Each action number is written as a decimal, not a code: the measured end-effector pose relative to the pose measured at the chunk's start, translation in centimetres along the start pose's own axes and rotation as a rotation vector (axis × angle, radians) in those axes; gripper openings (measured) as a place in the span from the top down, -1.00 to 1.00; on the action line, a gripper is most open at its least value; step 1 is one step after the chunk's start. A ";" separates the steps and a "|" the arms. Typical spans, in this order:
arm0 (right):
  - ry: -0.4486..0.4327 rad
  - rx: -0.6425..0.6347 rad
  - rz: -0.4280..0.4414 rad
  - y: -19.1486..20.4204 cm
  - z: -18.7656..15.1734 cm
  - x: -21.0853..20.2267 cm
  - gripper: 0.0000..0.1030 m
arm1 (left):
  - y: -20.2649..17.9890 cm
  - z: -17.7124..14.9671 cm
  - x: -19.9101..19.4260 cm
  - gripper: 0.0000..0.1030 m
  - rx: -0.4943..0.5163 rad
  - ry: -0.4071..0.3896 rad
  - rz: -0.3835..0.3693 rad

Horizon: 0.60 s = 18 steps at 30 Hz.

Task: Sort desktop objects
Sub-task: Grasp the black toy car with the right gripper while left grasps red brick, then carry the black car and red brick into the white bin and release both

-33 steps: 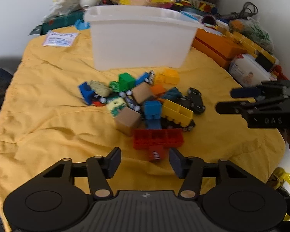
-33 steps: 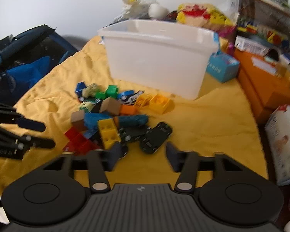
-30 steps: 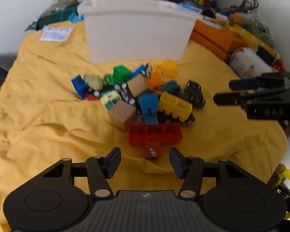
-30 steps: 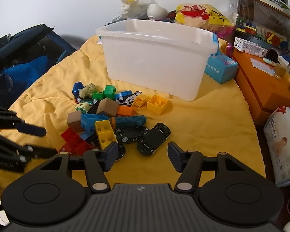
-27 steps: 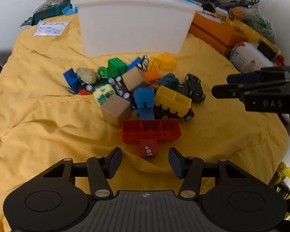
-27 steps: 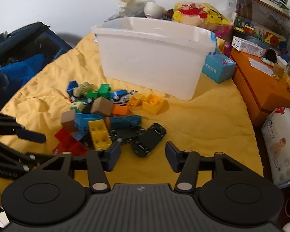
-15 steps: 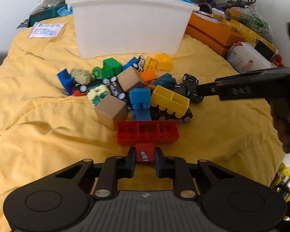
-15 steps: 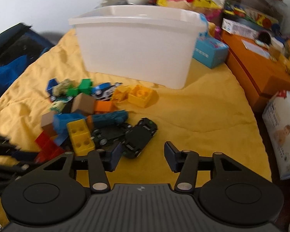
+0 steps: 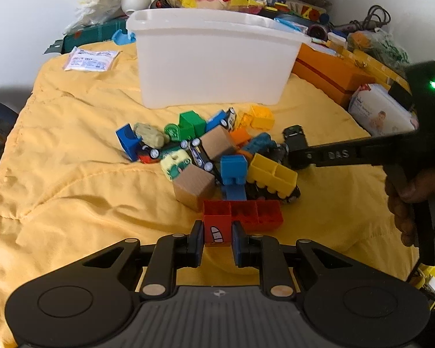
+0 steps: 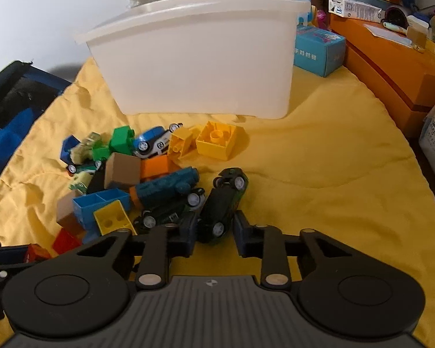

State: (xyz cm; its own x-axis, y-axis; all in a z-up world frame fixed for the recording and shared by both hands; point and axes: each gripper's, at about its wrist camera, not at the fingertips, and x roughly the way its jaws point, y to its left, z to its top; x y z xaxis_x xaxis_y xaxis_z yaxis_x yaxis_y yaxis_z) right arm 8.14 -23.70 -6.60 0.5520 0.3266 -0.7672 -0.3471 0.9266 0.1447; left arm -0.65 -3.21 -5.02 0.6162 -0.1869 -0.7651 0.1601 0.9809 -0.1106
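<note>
Our left gripper (image 9: 217,238) is clamped on a small red block with a white toothy mark (image 9: 216,231), its two pads pressed against the block's sides at the near edge of the toy pile. Just behind it lies a long red brick (image 9: 250,213), touching the held block, with a wooden cube (image 9: 193,186) to its left and a yellow hollow brick (image 9: 271,175) to its right. Our right gripper (image 10: 214,233) has its fingers set on either side of a dark green toy car (image 10: 224,200) that lies on its side with wheels showing; the left finger sits against the car while a narrow gap shows at the right finger, so we cannot tell whether the grip has closed. From the left wrist view the right gripper reaches in from the right, its tips at that car beside the pile. A second dark car (image 10: 166,213) lies just left of it, with a teal toy locomotive (image 10: 166,187) behind, then an orange block (image 10: 156,166), a blue-and-white car numbered 69 (image 10: 153,142), a green brick (image 10: 121,139) and two yellow bricks (image 10: 216,139). All of it rests on a rumpled yellow cloth (image 10: 319,174). Beyond the pile stands a white plastic bin (image 10: 200,58), apart from the toys, flanked by a blue carton (image 10: 319,50) and an orange case (image 10: 391,66) to the right.
</note>
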 end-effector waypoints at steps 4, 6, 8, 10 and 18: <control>-0.030 0.001 0.008 -0.6 0.1 -1.1 0.44 | 0.5 0.4 -0.4 0.57 -0.007 -0.019 0.003; -0.051 -0.008 0.008 -0.8 0.0 -1.9 0.44 | 0.7 0.8 -0.6 0.57 -0.010 -0.030 0.004; -0.078 -0.033 0.000 -0.7 0.0 -3.0 0.44 | 0.9 1.4 -1.0 0.57 -0.014 -0.046 0.006; -0.113 -0.060 -0.006 -0.5 0.1 -4.3 0.44 | 1.1 2.4 -1.5 0.57 -0.013 -0.068 0.006; -0.270 -0.115 0.001 0.6 3.4 -8.8 0.43 | 1.0 8.3 -2.9 0.57 0.012 -0.174 -0.012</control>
State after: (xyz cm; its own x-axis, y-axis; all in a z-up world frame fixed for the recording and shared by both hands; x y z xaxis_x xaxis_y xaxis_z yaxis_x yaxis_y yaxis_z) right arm 5.63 -25.44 2.34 0.7277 0.3798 -0.5712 -0.4229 0.9040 0.0623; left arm 4.11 -2.19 2.33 0.7382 -0.2064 -0.6422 0.1770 0.9779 -0.1108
